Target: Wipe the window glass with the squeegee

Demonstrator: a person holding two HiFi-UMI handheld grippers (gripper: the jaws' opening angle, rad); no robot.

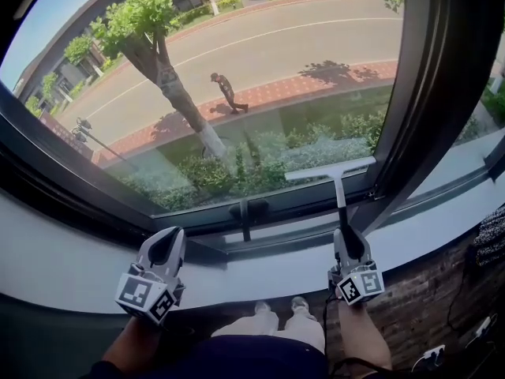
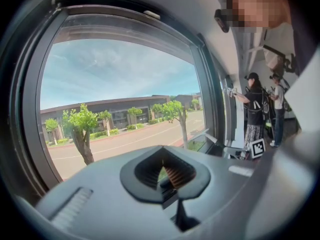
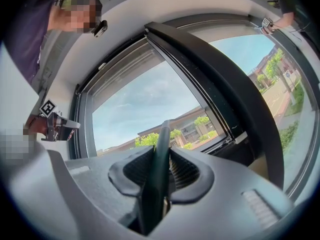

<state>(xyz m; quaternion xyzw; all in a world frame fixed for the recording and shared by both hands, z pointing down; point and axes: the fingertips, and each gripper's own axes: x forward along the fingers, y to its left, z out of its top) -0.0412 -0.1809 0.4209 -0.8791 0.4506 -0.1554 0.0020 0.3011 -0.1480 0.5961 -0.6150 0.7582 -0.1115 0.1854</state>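
The squeegee (image 1: 331, 170) has a white blade and a slim handle. Its blade lies against the lower right of the big window glass (image 1: 237, 69), just above the bottom frame. My right gripper (image 1: 348, 242) is shut on the handle's lower end, below the pane. In the right gripper view the dark handle (image 3: 159, 159) runs up between the pads of the right gripper (image 3: 160, 171). My left gripper (image 1: 165, 249) hangs over the sill at the left, shut with nothing in it. In its own view the left gripper (image 2: 165, 173) points at the glass (image 2: 120, 94).
A dark frame (image 1: 430, 93) divides this pane from another on the right. A black latch (image 1: 247, 210) sits on the bottom frame above the white sill (image 1: 71, 267). Cables and a plug (image 1: 432, 357) lie low right. Two people (image 2: 256, 109) stand farther along the windows.
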